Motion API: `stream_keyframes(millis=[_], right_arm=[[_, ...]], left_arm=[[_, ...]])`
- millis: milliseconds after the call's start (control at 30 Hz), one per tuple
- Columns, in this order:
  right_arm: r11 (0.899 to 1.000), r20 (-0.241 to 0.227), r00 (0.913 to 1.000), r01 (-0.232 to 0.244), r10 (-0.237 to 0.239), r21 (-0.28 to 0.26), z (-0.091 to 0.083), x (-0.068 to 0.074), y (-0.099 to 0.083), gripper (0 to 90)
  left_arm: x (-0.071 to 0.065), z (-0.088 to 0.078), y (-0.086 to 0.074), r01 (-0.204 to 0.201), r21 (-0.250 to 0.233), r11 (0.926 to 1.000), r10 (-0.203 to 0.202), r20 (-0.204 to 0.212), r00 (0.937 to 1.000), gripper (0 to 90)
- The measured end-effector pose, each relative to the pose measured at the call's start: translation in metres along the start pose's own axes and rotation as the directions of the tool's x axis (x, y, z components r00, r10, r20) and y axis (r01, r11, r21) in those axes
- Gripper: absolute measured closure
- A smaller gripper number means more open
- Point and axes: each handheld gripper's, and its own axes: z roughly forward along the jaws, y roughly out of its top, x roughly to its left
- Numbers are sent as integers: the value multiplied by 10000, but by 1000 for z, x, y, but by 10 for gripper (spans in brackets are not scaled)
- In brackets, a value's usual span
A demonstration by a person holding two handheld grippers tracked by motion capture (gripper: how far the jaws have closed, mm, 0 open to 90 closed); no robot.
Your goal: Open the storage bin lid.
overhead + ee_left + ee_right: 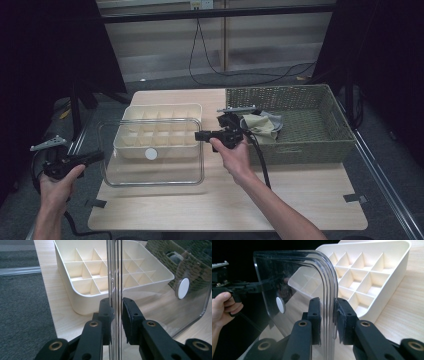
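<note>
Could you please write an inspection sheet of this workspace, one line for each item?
Surface: light wooden table, tape pieces at its front corners.
Job's things: clear lid with a white round knob, held between both grippers in front of and partly over the cream divided tray.
Clutter: woven basket at the right, cloths inside.
Grippers: left gripper shut on the lid's left edge; right gripper shut on its right edge.
Cables: black cable trailing from the right gripper; more cables on the floor behind.
Surroundings: grey floor, dark sides.
</note>
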Motion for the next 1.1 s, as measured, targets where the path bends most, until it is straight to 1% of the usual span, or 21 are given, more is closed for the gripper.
stream_keyframes(millis=[67, 100, 133, 200, 267, 367, 500, 600, 733, 800, 833, 900, 967, 1000, 1033, 1100], right_arm=[[10000, 56, 10000, 6, -6, 41, 0, 1, -4, 754], [9999, -17, 10000, -89, 89, 71, 0, 2, -8, 754], [9999, -17, 10000, -89, 89, 71, 0, 2, -8, 754], [9999, 3, 10000, -87, 87, 124, 0, 3, -13, 755], [9998, -7, 10000, -59, 59, 209, 0, 3, -18, 754], [9994, -15, 9999, -136, 136, 307, -1, 3, -22, 755], [9989, -38, 9999, -165, 167, 428, -2, 5, -29, 757], [9987, -62, 9998, -189, 193, 476, -2, 5, -32, 758], [9983, -9, 9998, -191, 191, 559, -3, 5, -38, 761], [9977, 23, 9997, -255, 254, 626, -1, 3, -41, 762], [9970, 33, 9995, -326, 325, 701, 0, 1, -43, 763], [9968, 35, 9995, -315, 314, 731, 1, 0, -44, 762], [9957, 47, 9992, -404, 402, 830, 4, -1, -46, 763], [9957, 47, 9992, -404, 402, 830, 4, -1, -46, 763], [9951, 5, 9990, -449, 451, 885, 4, -1, -47, 763], [9942, 41, 9989, -459, 458, 975, 8, -2, -50, 762]], left_arm=[[-1, -2, -3, 20, -65, 10000, -20, -22, 10000, 785], [-2, -3, -6, 131, -87, 9999, -131, 0, 9999, 786], [-2, -3, -6, 131, -87, 9999, -131, 0, 9999, 786], [-2, -3, -10, 43, 76, 10000, -43, -55, 10000, 785], [-4, -4, -16, 106, 144, 9998, -105, -73, 9999, 785], [-5, -4, -20, 146, 197, 9997, -145, -67, 9999, 785], [-7, -4, -27, 206, 446, 9988, -205, -22, 9998, 785], [-7, -3, -29, 217, 482, 9986, -215, -51, 9998, 784], [-7, 1, -37, 338, 690, 9970, -336, -35, 9994, 784], [-6, 4, -41, 402, 807, 9959, -397, -78, 9992, 783], [-5, 6, -44, 501, 869, 9950, -499, -47, 9987, 783], [-5, 7, -45, 519, 939, 9942, -515, -62, 9987, 783], [-4, 8, -46, 504, 1039, 9933, -499, -78, 9987, 781], [-3, 8, -47, 591, 1044, 9928, -582, -114, 9982, 781], [-2, 8, -48, 580, 1049, 9928, -571, -114, 9983, 780], [0, 8, -50, 682, 1023, 9924, -679, -64, 9977, 781]])
